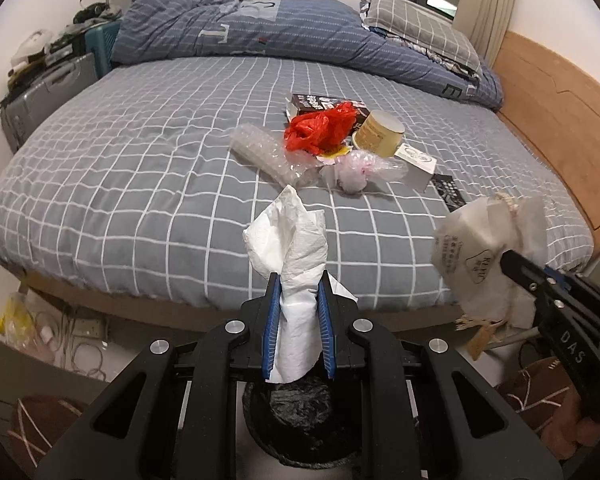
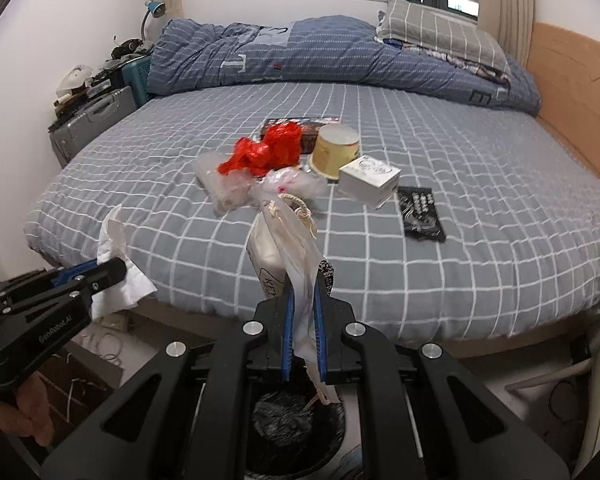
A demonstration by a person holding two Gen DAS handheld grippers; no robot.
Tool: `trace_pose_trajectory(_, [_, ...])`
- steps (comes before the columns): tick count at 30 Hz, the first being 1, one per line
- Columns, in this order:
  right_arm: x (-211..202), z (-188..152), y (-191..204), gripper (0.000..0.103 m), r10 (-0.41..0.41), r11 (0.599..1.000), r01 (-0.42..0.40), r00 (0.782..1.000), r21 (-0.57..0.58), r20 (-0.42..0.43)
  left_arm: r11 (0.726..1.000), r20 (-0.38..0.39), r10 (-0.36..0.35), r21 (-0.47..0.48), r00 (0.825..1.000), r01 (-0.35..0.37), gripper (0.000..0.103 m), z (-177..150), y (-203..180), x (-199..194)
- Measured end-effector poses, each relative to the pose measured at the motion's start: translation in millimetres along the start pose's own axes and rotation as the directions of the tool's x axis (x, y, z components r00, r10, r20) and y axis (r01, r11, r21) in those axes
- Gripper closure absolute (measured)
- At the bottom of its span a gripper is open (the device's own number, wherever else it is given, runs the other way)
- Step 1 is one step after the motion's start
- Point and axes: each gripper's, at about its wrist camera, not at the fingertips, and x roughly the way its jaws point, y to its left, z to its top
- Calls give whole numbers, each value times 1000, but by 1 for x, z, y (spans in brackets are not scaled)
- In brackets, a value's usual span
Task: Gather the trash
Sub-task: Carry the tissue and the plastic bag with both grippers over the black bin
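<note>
The left gripper (image 1: 299, 308) grasps a white tissue (image 1: 288, 236) between its blue pads. The right gripper (image 2: 303, 312) is clenched on a white bag (image 2: 278, 240). A black bin (image 1: 300, 416) sits at 6 o'clock below both. More trash, with a red bag (image 1: 320, 128), lies on the bed (image 1: 140, 180) at 12 o'clock.

both wrist views look down-forward from the bedside, sharing the bed (image 1: 140, 184).
</note>
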Motion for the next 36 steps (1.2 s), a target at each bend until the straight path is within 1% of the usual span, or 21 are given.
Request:
trace_pose_trajectory(7, [-18,-7,11,94,-10,1000,10,1000,-13,0,1000,1,-5,7,1000,5,86,-14,-5,-21])
trace_pose_trajectory(12, [-24,-18,18,94,-31,999,31,999,-34,-14,1000,-20,3,-1,1000,-3,85,-27,-1,-23])
trace_pose_trajectory(15, [-23,-26,19,94,-34,999,33,999,-35,-27,1000,-22,11,-10,1000,-12,86,-32,3,-23])
trace_pose_trajectory(18, [-18,-39,19,94,-38,999,37,998,-26,-48,1000,-30,16,1,999,-16,85,-40,4,-19])
trace_pose_trajectory(24, [2,-62,16,94,-41,999,40,994,-9,-104,1000,-66,9,8,998,-9,85,-58,9,-1])
trace_pose_trajectory(27, [15,-72,14,94,-39,999,39,990,-4,-134,1000,-98,-10,-10,995,9,85,-67,13,15])
trace_pose_trajectory(31, [29,-81,12,94,-40,999,40,987,0,-156,1000,-135,-4,-7,991,3,86,-81,16,40])
trace_pose_trajectory(34, [44,-89,11,94,-29,999,32,981,14,-192,1000,-170,-16,-18,985,13,85,-88,19,59])
trace_pose_trajectory(36, [55,-94,12,94,-26,1000,29,976,11,-215,1000,-188,-9,-18,982,6,85,-92,21,69])
